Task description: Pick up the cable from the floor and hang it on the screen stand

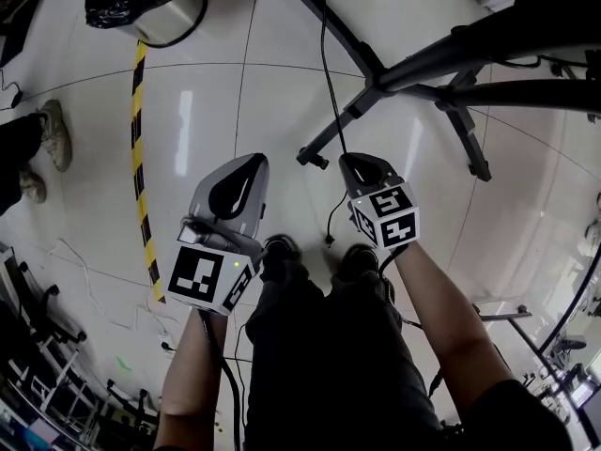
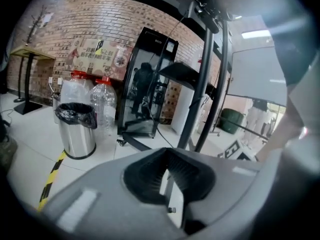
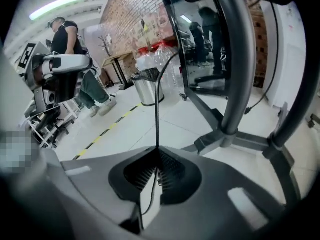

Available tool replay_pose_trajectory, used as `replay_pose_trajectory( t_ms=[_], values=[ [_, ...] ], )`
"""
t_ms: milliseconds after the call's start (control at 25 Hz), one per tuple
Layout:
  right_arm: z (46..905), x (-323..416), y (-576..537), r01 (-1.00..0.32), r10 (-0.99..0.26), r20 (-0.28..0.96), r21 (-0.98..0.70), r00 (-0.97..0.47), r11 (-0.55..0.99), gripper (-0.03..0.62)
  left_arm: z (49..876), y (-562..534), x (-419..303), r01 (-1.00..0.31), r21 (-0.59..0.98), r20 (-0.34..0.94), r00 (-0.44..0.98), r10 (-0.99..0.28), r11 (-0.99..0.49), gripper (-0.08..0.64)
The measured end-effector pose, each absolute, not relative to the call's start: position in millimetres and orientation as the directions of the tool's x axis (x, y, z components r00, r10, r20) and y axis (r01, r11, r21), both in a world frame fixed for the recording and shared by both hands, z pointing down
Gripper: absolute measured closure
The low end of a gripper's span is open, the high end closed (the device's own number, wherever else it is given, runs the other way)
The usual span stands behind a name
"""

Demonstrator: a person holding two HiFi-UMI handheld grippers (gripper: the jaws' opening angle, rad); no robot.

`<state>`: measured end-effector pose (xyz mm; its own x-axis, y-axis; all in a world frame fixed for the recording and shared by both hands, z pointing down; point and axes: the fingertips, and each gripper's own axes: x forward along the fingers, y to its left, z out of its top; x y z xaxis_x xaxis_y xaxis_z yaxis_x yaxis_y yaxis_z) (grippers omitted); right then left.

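Observation:
A thin black cable [image 1: 326, 54] runs down from the top of the head view into my right gripper [image 1: 352, 158], which is shut on it. A short tail of the cable [image 1: 331, 224] curls on below the jaws toward the floor. In the right gripper view the cable [image 3: 157, 114] rises straight out of the closed tips of the right gripper [image 3: 158, 151] and bends up to the right. The black screen stand [image 1: 413, 64] spreads its legs just beyond that gripper, and its post [image 3: 235, 74] stands close ahead. My left gripper [image 1: 255, 161] hangs beside it, shut and holding nothing.
A steel bin with a black liner [image 1: 155, 3] stands at the back left, by a yellow-black floor tape [image 1: 139, 158]. Another person's shoes [image 1: 52, 134] are at the far left. Water bottles [image 2: 102, 104] stand behind the bin. A white wire [image 1: 84, 271] lies on the floor at left.

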<state>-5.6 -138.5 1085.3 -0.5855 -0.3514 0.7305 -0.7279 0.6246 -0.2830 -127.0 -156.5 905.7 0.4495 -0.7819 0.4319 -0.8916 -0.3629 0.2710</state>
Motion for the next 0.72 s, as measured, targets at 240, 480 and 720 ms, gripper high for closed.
replay_pose_trajectory(
  t_ms=[240, 480, 720],
  values=[
    [984.4, -19.0, -135.8, -0.658, -0.347, 0.699, -0.233, -0.625, 0.716, 0.581, 826.8, -147.9, -124.5, -0.896, 0.274, 0.426, 0.438, -0.792, -0.349, 0.555],
    [903.1, -10.2, -133.4, -0.644, -0.369, 0.682, -0.196, -0.632, 0.739, 0.581, 763.6, -131.3, -103.7, -0.885, 0.286, 0.425, 0.461, -0.779, -0.368, 0.555],
    [839.2, -5.5, -146.3, -0.638, -0.411, 0.659, -0.139, -0.631, 0.757, 0.581, 715.3, -131.8, -89.2, -0.875, 0.301, 0.396, 0.475, -0.786, -0.378, 0.554]
  ],
)
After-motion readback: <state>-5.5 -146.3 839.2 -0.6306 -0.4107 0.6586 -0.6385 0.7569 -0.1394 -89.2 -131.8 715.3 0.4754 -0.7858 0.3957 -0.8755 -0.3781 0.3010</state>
